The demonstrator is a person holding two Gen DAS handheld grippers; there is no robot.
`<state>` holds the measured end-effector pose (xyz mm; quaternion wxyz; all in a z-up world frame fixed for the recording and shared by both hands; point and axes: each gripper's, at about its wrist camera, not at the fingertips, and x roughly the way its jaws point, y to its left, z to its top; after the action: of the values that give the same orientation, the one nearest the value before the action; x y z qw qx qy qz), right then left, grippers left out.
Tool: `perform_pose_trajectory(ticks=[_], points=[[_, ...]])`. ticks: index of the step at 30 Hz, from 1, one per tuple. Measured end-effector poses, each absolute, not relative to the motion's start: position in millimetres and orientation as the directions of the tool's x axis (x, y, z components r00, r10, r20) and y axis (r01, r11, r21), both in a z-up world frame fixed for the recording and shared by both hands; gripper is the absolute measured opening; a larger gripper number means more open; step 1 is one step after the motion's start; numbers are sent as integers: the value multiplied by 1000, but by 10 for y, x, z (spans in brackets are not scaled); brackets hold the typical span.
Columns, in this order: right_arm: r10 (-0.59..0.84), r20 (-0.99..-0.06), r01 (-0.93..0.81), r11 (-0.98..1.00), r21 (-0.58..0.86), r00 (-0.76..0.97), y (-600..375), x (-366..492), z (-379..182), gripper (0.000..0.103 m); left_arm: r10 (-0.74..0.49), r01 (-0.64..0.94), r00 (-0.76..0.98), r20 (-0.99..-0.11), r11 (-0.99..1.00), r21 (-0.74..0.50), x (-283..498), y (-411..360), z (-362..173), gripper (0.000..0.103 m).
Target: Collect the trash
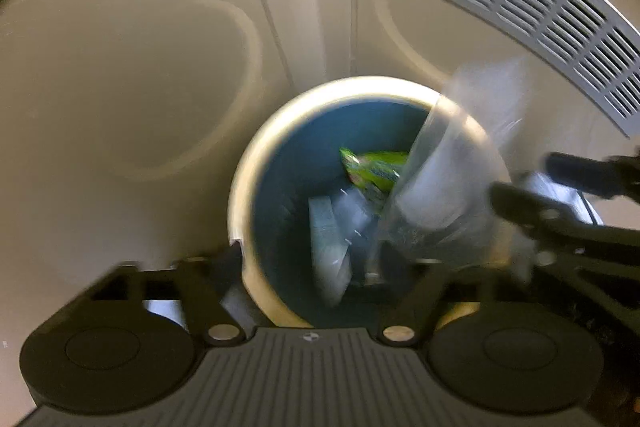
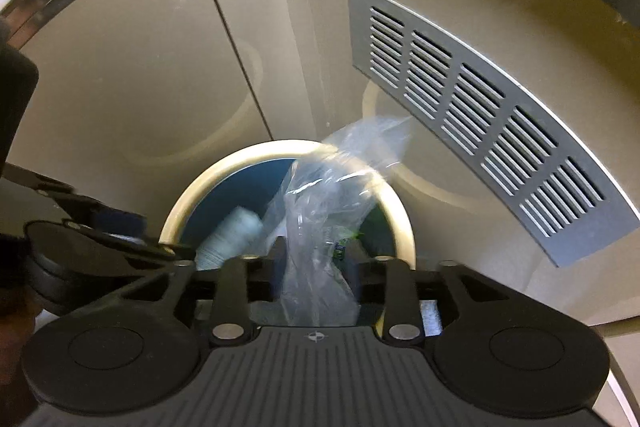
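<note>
Two grippers hang over the round cream-rimmed bin with the blue inside (image 1: 240,187). The left gripper (image 1: 320,263) stands wide apart and empty. The right gripper (image 2: 318,267) has parted jaws, and the crinkled clear plastic bag (image 2: 320,227) stands between them, half over the rim. I cannot tell whether its pads touch the bag. Best, I'd say, to free it fully above the middle, where the green wrapper (image 1: 374,169) lies.
</note>
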<state>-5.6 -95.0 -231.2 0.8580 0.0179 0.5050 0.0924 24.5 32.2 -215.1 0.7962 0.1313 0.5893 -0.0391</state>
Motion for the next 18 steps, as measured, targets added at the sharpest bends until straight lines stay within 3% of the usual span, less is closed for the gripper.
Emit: perform_pose_trajectory(ticks=[3,4,6,10,18], points=[[180,-857,-117,983,141,483,-1035,-47,-2254,68,86,214,319,-944,964,160,236,388,-2050,102],[183,-855,-108,983,149,484,-1064,-50,-2232,75,79,203,320,-944,968,150,224,420,-2019,102],[190,-850,-107,982,157,491,-1104,-75,-2177,79,72,184,320,-945,973,137,203,486,-1928,103],[194,-837,-132,980,146,511,-1135,-201,-2015,85,80,180,356,-931,972,153,32,534,-1692,103],[271,-791,-199,961,191,549,-1101,-619,-1611,88,135,128,423,-896,970,207,-471,548,-1255,103]])
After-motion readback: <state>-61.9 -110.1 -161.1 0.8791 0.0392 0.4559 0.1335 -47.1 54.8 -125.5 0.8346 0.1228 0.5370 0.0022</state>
